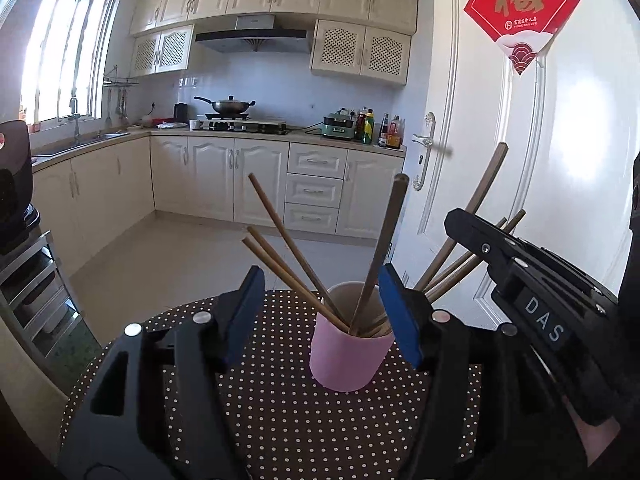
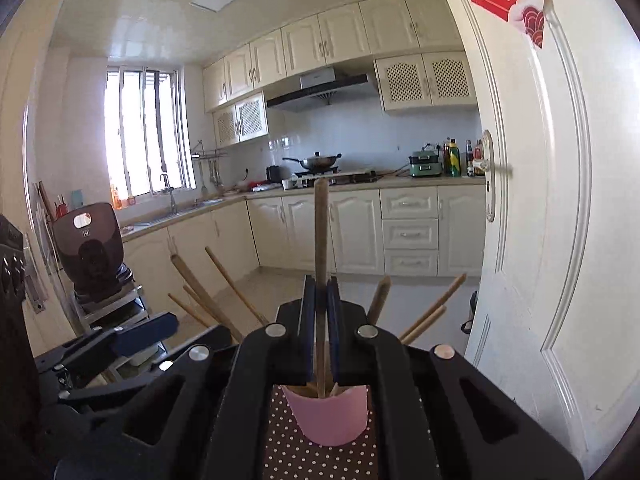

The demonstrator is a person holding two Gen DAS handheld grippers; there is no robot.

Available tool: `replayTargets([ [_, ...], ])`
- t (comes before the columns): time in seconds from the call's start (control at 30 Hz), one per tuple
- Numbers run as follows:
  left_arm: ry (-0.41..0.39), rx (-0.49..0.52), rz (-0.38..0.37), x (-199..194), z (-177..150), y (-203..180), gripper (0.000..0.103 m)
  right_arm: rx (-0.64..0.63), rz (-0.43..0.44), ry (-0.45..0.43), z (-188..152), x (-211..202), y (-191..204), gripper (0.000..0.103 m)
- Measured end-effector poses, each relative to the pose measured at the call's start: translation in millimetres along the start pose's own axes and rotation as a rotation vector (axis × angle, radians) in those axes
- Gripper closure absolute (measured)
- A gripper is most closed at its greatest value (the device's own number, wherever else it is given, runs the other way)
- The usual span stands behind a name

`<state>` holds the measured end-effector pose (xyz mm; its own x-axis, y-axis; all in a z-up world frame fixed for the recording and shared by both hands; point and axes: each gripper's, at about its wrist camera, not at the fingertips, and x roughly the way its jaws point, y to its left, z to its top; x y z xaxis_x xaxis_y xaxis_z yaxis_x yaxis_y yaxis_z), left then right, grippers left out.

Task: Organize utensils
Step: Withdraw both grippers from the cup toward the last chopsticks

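Observation:
A pink cup (image 1: 348, 356) stands on the brown polka-dot tablecloth (image 1: 280, 420) with several wooden chopsticks (image 1: 288, 248) fanned out of it. My left gripper (image 1: 320, 312) is open; its blue pads flank the cup's rim without pressing on it, the left pad well clear. From the right comes my right gripper (image 1: 460, 224), with chopsticks crossing behind it. In the right wrist view the right gripper (image 2: 320, 292) is shut on one upright chopstick (image 2: 321, 232), whose lower end reaches into the pink cup (image 2: 328, 420). A blue pad (image 2: 144, 332) of the left gripper shows at the lower left.
An open white door (image 1: 560, 160) with a handle (image 1: 424, 148) stands close on the right. At the left a metal rack (image 1: 36, 280) carries a dark appliance (image 2: 88, 248). The round table's far edge (image 1: 192, 304) lies just beyond the cup, with kitchen floor behind.

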<state>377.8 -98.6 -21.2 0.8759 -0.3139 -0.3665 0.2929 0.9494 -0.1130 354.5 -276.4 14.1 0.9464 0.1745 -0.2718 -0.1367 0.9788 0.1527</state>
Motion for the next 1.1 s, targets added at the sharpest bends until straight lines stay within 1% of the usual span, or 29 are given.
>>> replayTargets([
  [0.13,0.005,-0.024,0.000,-6.9,-1.5,5.2,0.039,0.012,0.006,0.049,-6.0,4.5,0.3,0.098],
  [0.37,0.002,-0.017,0.011,-24.8,-3.8,7.7,0.034,0.025,0.009,0.061,-6.2,-10.0,4.5,0.096],
  [0.43,0.000,-0.022,0.010,-31.3,-4.3,9.1,0.033,0.019,0.012,0.058,-5.7,-17.1,6.7,0.092],
  [0.5,-0.008,-0.019,0.014,-39.1,-5.0,10.0,0.032,0.018,0.017,0.051,-5.8,-25.6,8.3,0.081],
  [0.57,-0.016,-0.017,0.017,-48.5,-6.0,10.7,0.032,0.007,0.019,0.043,-6.1,-34.6,11.3,0.078],
  [0.67,-0.033,-0.016,0.022,-63.4,-8.7,12.3,0.030,-0.019,0.023,0.029,-6.8,-50.4,17.9,0.078],
  [0.77,-0.061,-0.003,0.037,-80.1,-11.7,12.3,0.028,-0.032,0.038,0.017,-6.7,-63.9,24.2,0.077],
  [0.93,-0.141,0.021,0.074,-113.5,-18.1,12.3,0.026,-0.083,0.054,-0.025,-8.3,-90.2,40.3,0.075],
  [1.1,-0.206,0.042,0.102,-141.3,-24.1,9.0,0.022,-0.130,0.078,-0.054,-14.4,-111.7,56.1,0.070],
])
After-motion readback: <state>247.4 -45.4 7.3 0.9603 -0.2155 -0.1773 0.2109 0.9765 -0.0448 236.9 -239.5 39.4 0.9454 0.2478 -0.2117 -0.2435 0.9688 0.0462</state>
